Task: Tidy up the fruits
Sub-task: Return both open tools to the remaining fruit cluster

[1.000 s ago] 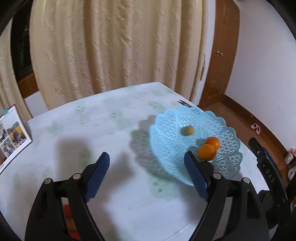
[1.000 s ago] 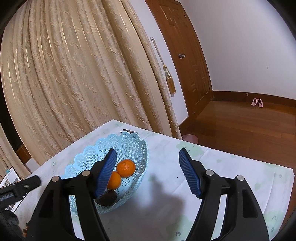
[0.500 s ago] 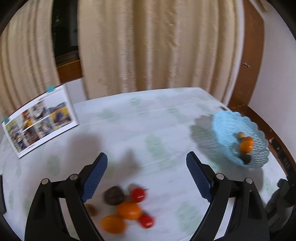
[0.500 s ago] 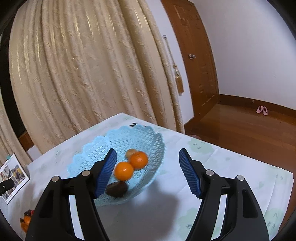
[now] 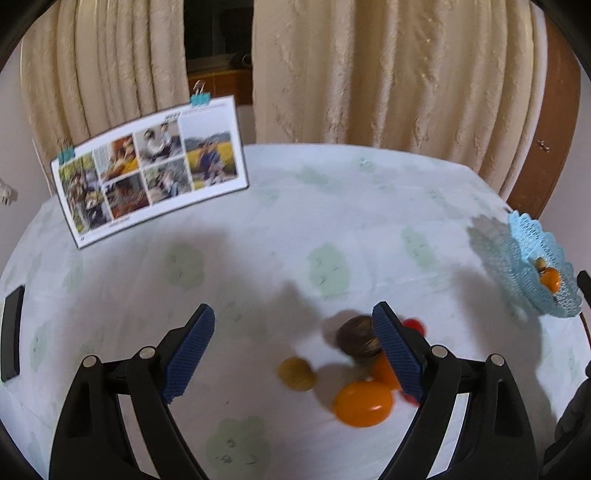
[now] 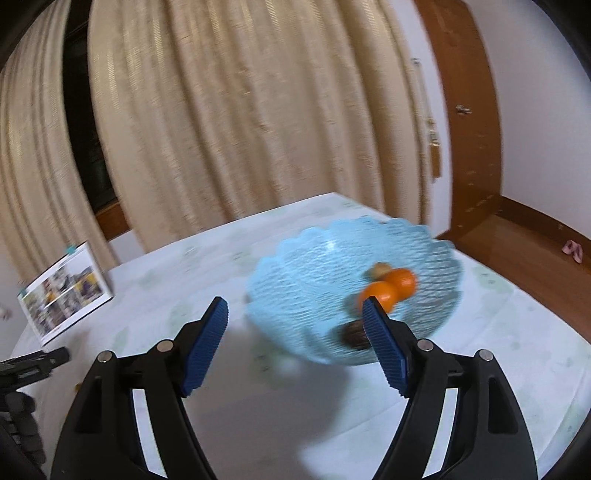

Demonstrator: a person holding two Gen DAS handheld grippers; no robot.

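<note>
Fruits [image 5: 364, 402] lie loose on the counter [image 5: 295, 229], at four o'clock of the gaping, empty left tongs [image 5: 293, 350]. Right tongs [image 6: 295, 343], just widening and empty, face the basket [image 6: 317, 280] at one o'clock.

Cream curtains [image 5: 388, 74] hang behind the table [image 5: 258, 229], parted on a dark window [image 5: 218, 33]; a brown wooden door [image 6: 469, 110] stands right. White wall [image 6: 546, 92]; glossy wooden floor [image 6: 546, 266]; a photo calendar [image 5: 151, 166] stands on the pale floral tablecloth.

Even indoor light, soft shadows on tablecloth [image 5: 258, 229]; right view motion-blurred; fisheye bending, dark vignette corners.
</note>
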